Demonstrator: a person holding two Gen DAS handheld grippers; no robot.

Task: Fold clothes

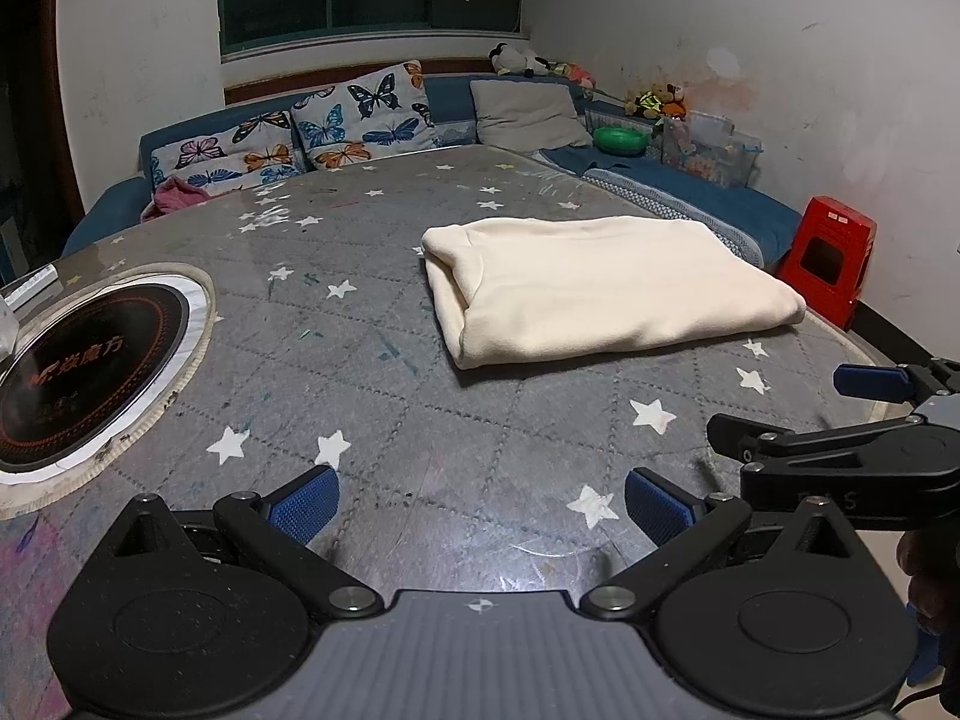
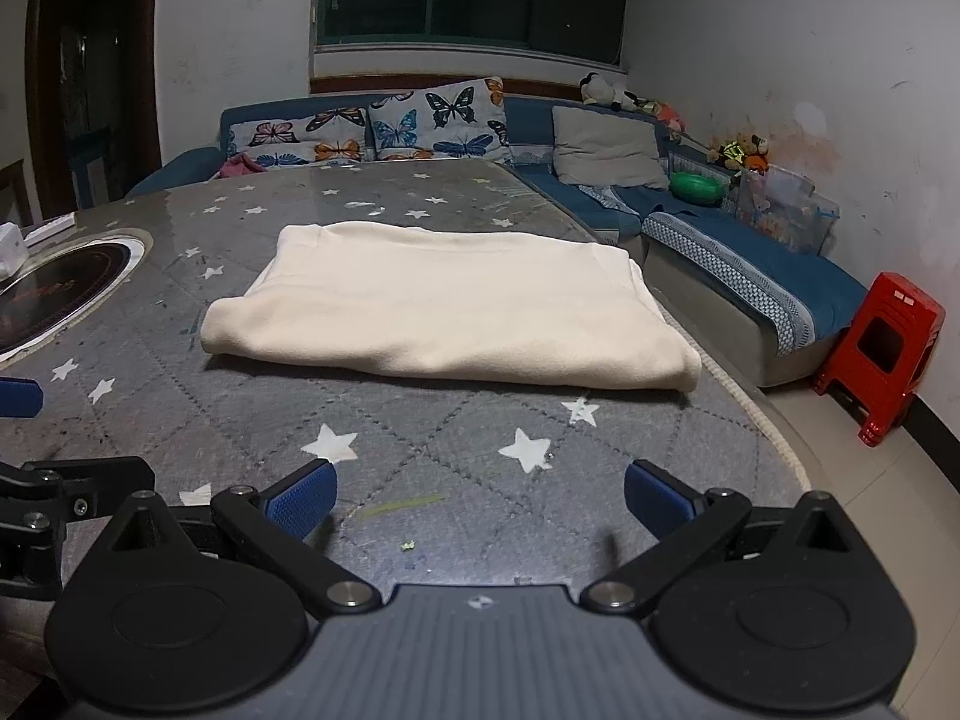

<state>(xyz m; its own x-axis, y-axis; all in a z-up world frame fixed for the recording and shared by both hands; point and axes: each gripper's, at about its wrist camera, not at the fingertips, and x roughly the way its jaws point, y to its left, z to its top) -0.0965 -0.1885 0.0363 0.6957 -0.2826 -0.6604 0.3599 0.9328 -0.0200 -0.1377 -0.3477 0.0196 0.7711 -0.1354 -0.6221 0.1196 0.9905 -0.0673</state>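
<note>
A cream garment [image 1: 606, 285] lies folded into a thick rectangle on the grey star-patterned table [image 1: 360, 360]. It also shows in the right wrist view [image 2: 450, 312], straight ahead. My left gripper [image 1: 480, 504] is open and empty, held over the table's near edge, short of the garment and to its left. My right gripper [image 2: 480, 498] is open and empty, just in front of the garment's near edge. The right gripper also shows from the side in the left wrist view [image 1: 840, 420].
A round black induction hob [image 1: 84, 372] is set into the table at the left. A blue sofa [image 2: 750, 264] with butterfly cushions wraps the far and right sides. A red plastic stool [image 2: 882, 354] stands on the floor at the right.
</note>
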